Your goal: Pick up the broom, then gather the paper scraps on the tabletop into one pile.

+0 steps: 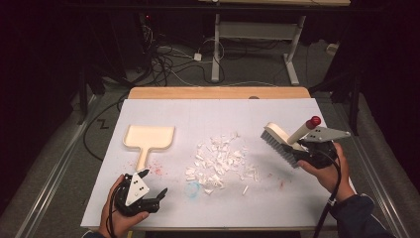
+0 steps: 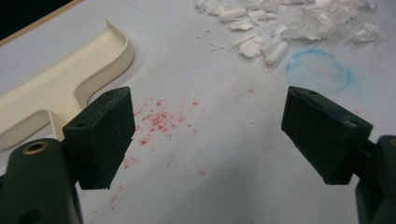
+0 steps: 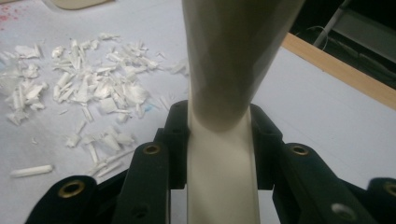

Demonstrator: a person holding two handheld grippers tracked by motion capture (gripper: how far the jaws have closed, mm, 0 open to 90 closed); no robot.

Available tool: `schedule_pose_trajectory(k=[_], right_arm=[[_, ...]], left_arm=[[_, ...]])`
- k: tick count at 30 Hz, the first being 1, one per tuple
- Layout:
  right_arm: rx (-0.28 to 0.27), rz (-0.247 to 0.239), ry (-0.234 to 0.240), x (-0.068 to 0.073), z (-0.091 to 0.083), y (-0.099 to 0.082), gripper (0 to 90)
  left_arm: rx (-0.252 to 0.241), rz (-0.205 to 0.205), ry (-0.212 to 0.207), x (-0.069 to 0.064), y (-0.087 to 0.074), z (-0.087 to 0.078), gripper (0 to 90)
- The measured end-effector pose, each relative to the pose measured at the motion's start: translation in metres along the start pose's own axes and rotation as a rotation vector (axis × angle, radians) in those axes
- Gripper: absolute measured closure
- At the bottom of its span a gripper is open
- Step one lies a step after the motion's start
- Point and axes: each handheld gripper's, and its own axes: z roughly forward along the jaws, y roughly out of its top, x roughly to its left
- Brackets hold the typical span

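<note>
Right tool (image 1: 308,148): your jaws are pinched on the cream handle of the brush (image 1: 283,141), one black pad on each side of it in the right gripper view. The brush is held clear of the bench, bristles (image 1: 275,144) pointing down and toward the scraps, red cap (image 1: 313,121) at the handle's raised end.

Left tool (image 1: 151,186): your jaws are spread wide with nothing between them, low over the near left part of the bench (image 1: 297,208).

Dustpan (image 1: 148,139): cream, lying flat on the bench, its handle pointing toward your left tool and ending just beside it.

Paper scraps (image 1: 218,161): white, a loose heap at mid-bench, between dustpan and brush.

Marks: red specks (image 2: 159,119) under the left tool; a blue ring (image 2: 320,70) near the scraps.
</note>
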Motion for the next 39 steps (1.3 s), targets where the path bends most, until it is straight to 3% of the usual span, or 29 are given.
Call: schedule_pose_trajectory(k=[4,7,14,16,17,21,23,24,27,29,34,37,38,39], right_arm=[[0.02,-0.004,-0.037,-0.007,0.008,0.0,67.9],[0.037,-0.011,-0.062,-0.01,0.013,0.001,67.9],[0.104,-0.04,-0.152,-0.017,0.041,0.011,67.9],[0.118,-0.06,-0.168,-0.018,0.052,0.016,67.9],[0.152,-0.091,-0.191,-0.016,0.064,0.022,67.9],[0.181,-0.129,-0.201,-0.011,0.083,0.029,67.9],[0.208,-0.179,-0.223,-0.006,0.097,0.033,67.9],[0.229,-0.21,-0.216,-0.002,0.109,0.037,67.9],[0.227,-0.216,-0.205,0.003,0.12,0.04,67.9],[0.23,-0.244,-0.195,0.014,0.133,0.046,67.9],[0.213,-0.294,-0.161,0.035,0.142,0.051,67.8],[0.175,-0.349,-0.065,0.058,0.137,0.052,67.7],[0.175,-0.349,-0.065,0.058,0.137,0.052,67.7],[0.162,-0.361,-0.01,0.07,0.131,0.051,67.6]], left_arm=[[0.01,-0.014,-0.007,0.0,-0.001,0.0,16.7],[0.012,0.005,-0.003,0.001,-0.001,0.002,16.7],[0.013,0.009,-0.006,0.002,0.0,0.005,16.7],[0.013,0.008,-0.006,0.002,0.0,0.006,16.8],[0.015,0.009,-0.006,0.003,0.0,0.006,16.7],[0.024,0.013,-0.005,0.003,-0.002,0.006,16.7],[0.027,0.016,-0.004,0.002,-0.002,0.006,16.7],[0.026,0.018,-0.006,0.002,-0.001,0.006,16.7],[0.03,0.03,-0.009,0.001,-0.001,0.007,16.7],[0.032,0.031,-0.014,0.0,-0.001,0.008,16.7],[0.034,0.029,-0.023,0.001,-0.004,0.005,16.7],[0.029,0.024,-0.024,0.001,-0.004,0.004,16.7],[0.029,0.025,-0.024,0.001,-0.004,0.004,16.7],[0.032,0.028,-0.023,0.001,-0.003,0.004,16.7]])
